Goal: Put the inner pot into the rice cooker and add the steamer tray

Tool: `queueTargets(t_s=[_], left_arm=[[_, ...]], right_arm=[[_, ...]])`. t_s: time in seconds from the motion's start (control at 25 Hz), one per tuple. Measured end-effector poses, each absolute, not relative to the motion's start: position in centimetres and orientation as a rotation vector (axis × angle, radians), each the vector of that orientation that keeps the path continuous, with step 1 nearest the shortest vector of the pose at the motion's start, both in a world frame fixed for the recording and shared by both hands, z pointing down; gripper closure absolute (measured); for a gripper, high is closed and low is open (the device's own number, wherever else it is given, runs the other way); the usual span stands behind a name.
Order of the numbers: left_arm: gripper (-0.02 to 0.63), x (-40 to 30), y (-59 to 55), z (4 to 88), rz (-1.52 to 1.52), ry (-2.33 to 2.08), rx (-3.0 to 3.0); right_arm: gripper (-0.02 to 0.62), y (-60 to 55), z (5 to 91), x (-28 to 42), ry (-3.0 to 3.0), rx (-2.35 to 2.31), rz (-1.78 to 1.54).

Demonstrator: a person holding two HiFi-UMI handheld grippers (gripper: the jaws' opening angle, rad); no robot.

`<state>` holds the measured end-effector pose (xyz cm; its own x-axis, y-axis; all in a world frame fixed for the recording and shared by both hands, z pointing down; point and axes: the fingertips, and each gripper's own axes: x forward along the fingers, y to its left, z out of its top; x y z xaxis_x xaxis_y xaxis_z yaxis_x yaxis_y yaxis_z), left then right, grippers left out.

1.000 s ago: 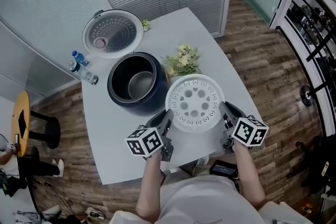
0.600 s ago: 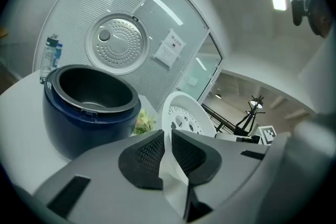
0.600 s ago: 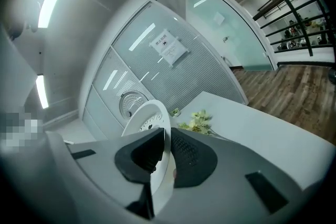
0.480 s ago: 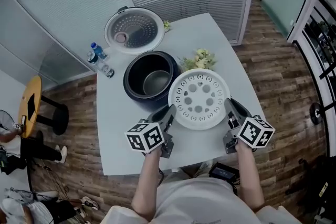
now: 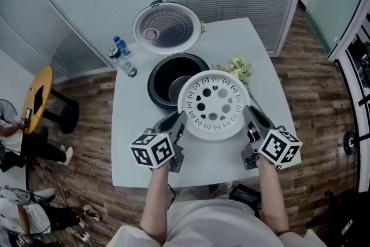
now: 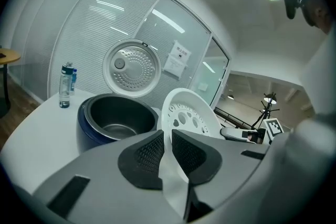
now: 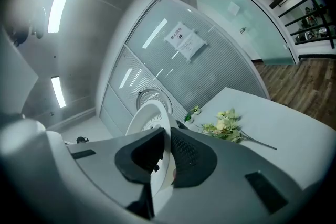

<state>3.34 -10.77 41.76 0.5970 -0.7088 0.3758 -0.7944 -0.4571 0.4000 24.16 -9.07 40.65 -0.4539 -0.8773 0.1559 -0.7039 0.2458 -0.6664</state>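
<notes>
The left gripper [image 5: 180, 118] pinches the near-left rim of the white steamer tray [image 5: 214, 104]. The right gripper [image 5: 248, 113] pinches its near-right rim. Both gripper views show the pads pressed on the plastic. Carried between them, the tray now covers the right part of the rice cooker [image 5: 157, 79] mouth; a second ago it hung to the cooker's right, barely reaching its wall. The inner pot [image 5: 176, 88] sits inside the cooker. Behind the cooker stands its open lid [image 5: 166, 27], to its left are water bottles [image 5: 124, 61], and to its right flowers [image 5: 238, 68].
</notes>
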Motion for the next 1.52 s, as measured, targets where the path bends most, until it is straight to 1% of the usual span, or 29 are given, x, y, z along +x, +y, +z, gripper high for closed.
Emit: queueTargets(t_s=[0.24, 0.44, 0.52, 0.72, 1.0, 1.32, 1.52], left_arm=[[0.557, 0.4, -13.5, 40.9, 0.162, -1.2, 2.283], [0.558, -7.1, -21.3, 41.8, 0.117, -1.192, 2.234], [0.558, -8.5, -22.6, 41.9, 0.107, -1.196, 2.219], [0.558, -7.4, -20.7, 40.8, 0.079, -1.222, 2.233], [0.56, -10.6, -23.1, 39.9, 0.031, -1.217, 2.23], [0.56, -9.3, -21.8, 39.2, -0.021, -1.251, 2.245], [0.56, -9.7, -22.5, 39.5, -0.029, -1.266, 2.231]], right_arm=[[0.546, -11.9, 39.8, 21.2, 2.294, -1.473, -1.006], [0.545, -19.9, 40.2, 13.7, 2.323, -1.5, -1.045], [0.545, -21.3, 40.0, 12.3, 2.337, -1.501, -1.053], [0.546, -19.5, 38.8, 13.6, 2.353, -1.472, -1.015], [0.546, -22.0, 38.3, 10.3, 2.379, -1.473, -1.011], [0.546, -20.8, 37.9, 11.6, 2.41, -1.446, -0.973], [0.546, -21.6, 38.1, 11.1, 2.427, -1.434, -0.981]])
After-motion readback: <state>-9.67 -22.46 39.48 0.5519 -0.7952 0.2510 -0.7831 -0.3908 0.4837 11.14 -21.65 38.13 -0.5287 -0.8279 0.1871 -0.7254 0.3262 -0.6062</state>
